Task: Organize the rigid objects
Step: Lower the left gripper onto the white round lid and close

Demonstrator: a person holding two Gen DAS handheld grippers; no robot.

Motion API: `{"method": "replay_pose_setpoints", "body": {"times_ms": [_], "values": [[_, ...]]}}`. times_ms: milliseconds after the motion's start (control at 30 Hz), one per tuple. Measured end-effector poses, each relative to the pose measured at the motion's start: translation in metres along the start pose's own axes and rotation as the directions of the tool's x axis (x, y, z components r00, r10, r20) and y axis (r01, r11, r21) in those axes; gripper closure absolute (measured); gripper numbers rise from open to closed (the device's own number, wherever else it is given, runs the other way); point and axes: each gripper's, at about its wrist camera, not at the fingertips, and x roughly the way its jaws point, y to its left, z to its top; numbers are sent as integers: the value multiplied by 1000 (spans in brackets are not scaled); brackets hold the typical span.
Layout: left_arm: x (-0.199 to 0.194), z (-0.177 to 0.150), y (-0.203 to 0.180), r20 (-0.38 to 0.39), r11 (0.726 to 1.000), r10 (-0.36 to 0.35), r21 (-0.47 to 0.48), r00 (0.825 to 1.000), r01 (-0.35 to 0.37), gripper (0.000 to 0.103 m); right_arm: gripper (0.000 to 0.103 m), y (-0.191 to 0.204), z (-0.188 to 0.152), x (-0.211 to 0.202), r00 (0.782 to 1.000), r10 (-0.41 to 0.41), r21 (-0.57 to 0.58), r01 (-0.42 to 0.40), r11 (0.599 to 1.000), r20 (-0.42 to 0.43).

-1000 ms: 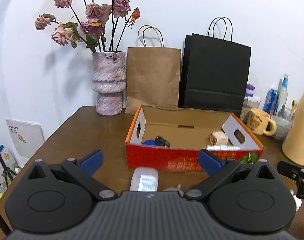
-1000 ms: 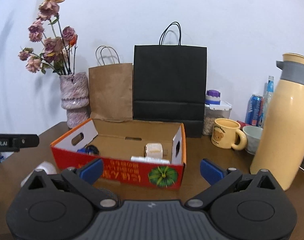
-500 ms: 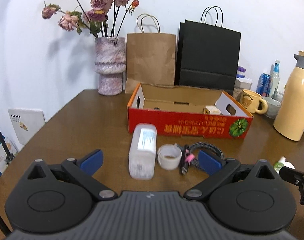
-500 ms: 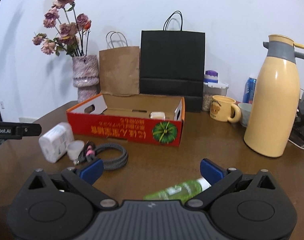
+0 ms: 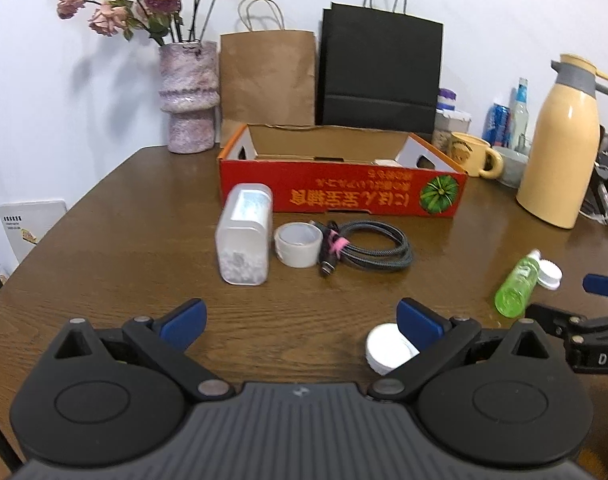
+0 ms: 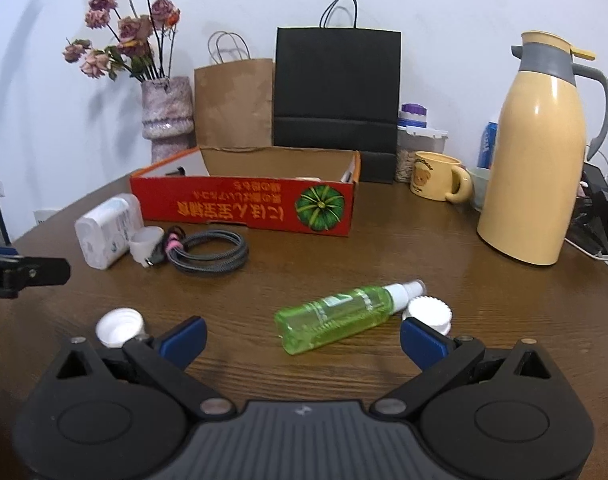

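Note:
A red cardboard box (image 5: 343,196) (image 6: 244,204) stands open at the table's middle. In front of it lie a white plastic container (image 5: 246,242) (image 6: 106,230), a tape roll (image 5: 298,244) (image 6: 144,242) and a coiled grey cable (image 5: 367,250) (image 6: 208,250). A green spray bottle (image 6: 339,314) (image 5: 517,286) lies on its side just ahead of my right gripper (image 6: 302,338), beside a white cap (image 6: 427,314) (image 5: 547,276). Another white cap (image 5: 385,350) (image 6: 118,326) sits by my left gripper (image 5: 300,316). Both grippers are open and hold nothing.
Along the back stand a vase of dried roses (image 5: 190,92), a brown paper bag (image 5: 266,80) and a black paper bag (image 5: 379,76). A yellow thermos (image 6: 537,160), a yellow mug (image 6: 437,178), cans and cables crowd the right side.
Both grippers have pulled back from the box toward the near table edge. The container, tape, cable, green bottle and white caps have come into view in front of them.

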Motion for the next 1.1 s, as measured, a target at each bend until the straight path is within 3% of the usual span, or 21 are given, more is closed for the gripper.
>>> {"method": "replay_pose_setpoints", "body": {"times_ms": [300, 600, 767, 833, 1100], "values": [[14, -6, -26, -49, 999, -14, 35, 999, 16, 0, 0, -24, -6, 15, 999, -31, 49, 32, 998, -17], [37, -12, -46, -98, 998, -22, 54, 995, 28, 0, 0, -32, -12, 24, 999, -5, 93, 9, 996, -48], [48, -13, -48, -123, 999, -22, 42, 992, 28, 9, 0, -33, -12, 27, 998, -3, 107, 10, 994, -66], [51, -14, -49, -133, 999, -24, 41, 991, 29, 18, 0, -32, -12, 28, 998, -4, 109, 12, 994, -70], [52, -18, -50, -132, 998, -38, 46, 991, 44, 25, 0, -32, -12, 30, 996, -8, 113, 18, 993, -84]]}}
